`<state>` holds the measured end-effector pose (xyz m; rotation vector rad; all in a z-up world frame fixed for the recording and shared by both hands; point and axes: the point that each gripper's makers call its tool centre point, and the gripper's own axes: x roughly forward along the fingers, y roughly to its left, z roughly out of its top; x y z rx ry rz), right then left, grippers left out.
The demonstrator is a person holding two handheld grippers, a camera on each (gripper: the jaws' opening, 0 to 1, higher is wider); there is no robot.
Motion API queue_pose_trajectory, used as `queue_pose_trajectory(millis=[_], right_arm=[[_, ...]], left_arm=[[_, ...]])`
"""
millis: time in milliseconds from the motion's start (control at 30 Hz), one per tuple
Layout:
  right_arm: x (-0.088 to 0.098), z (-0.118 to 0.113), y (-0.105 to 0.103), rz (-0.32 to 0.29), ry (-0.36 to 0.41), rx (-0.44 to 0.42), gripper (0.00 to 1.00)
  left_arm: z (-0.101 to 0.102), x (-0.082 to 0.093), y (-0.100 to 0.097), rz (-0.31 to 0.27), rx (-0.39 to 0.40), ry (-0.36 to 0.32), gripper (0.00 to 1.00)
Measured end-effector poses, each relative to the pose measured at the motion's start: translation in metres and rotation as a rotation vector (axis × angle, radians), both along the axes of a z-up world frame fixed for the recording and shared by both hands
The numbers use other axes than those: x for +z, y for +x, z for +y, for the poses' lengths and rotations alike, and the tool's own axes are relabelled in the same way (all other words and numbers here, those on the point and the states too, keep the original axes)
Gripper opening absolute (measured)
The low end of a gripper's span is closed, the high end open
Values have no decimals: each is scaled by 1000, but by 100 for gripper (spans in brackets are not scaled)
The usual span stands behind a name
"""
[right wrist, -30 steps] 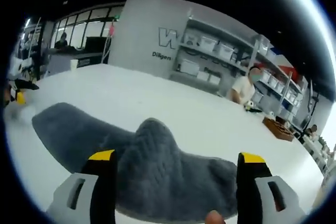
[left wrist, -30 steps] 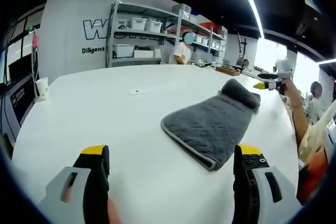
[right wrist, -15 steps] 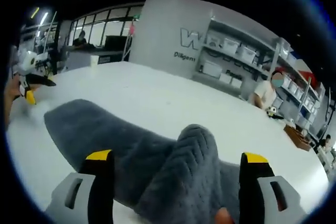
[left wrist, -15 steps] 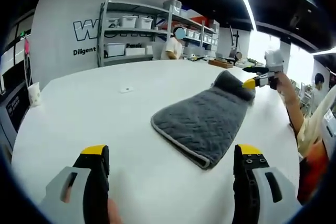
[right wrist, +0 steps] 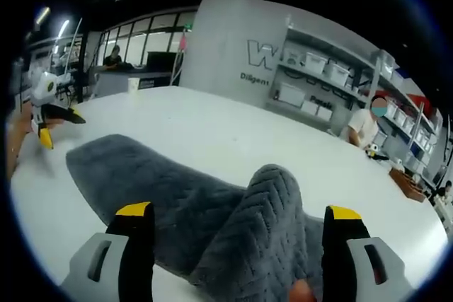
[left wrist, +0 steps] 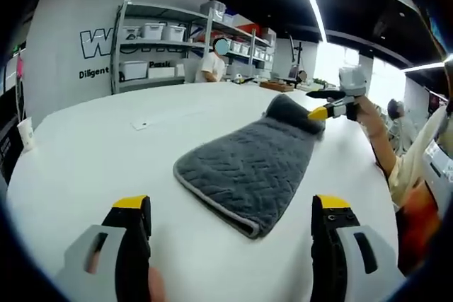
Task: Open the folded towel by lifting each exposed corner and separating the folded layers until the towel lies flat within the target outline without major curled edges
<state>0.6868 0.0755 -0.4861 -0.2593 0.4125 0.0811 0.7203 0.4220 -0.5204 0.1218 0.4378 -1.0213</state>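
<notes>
A grey quilted towel (left wrist: 248, 164) lies folded on the white table (left wrist: 106, 153), with a pale hem along its near edge. Its far end bunches into a raised hump (left wrist: 287, 109). My left gripper (left wrist: 230, 206) hovers open at the towel's near corner, holding nothing. My right gripper (left wrist: 313, 103), held in a hand, stands at the far hump. In the right gripper view the hump (right wrist: 272, 217) rises between the wide-apart jaws of the right gripper (right wrist: 238, 211), which is open. The left gripper (right wrist: 56, 126) appears beyond the towel's flat end (right wrist: 120, 167).
Metal shelves (left wrist: 163, 47) with white bins stand against the back wall, with a person (left wrist: 212, 65) beside them. A paper cup (left wrist: 25, 132) sits at the table's left edge and a small white tag (left wrist: 144, 124) lies mid-table. A wooden tray (right wrist: 409, 182) rests far right.
My left gripper's view has shifted, bringing the towel nearer and more central. The right gripper has closed in on the towel's far end, so the hump now stands between its jaws.
</notes>
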Motion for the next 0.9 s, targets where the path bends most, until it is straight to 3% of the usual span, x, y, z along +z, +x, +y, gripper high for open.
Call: queue_pose_trajectory(millis=[133, 233, 433, 600, 800, 900], right_arm=[[-4, -3, -2, 12, 3, -7, 98], [-5, -4, -3, 13, 11, -8, 97], [-9, -5, -4, 23, 35, 0, 97], [-7, -4, -5, 14, 50, 6, 97], [-5, -7, -6, 6, 61, 0, 96], [-5, -9, -7, 6, 64, -6, 96]], left_arm=[[-4, -7, 0, 10, -10, 15, 92], [-11, -11, -5, 33, -36, 14, 82], [-18, -17, -5, 46, -30, 15, 79], [-21, -22, -1, 50, -13, 9, 64], [-24, -22, 1, 25, -3, 4, 59], [-24, -23, 1, 25, -2, 9, 50]])
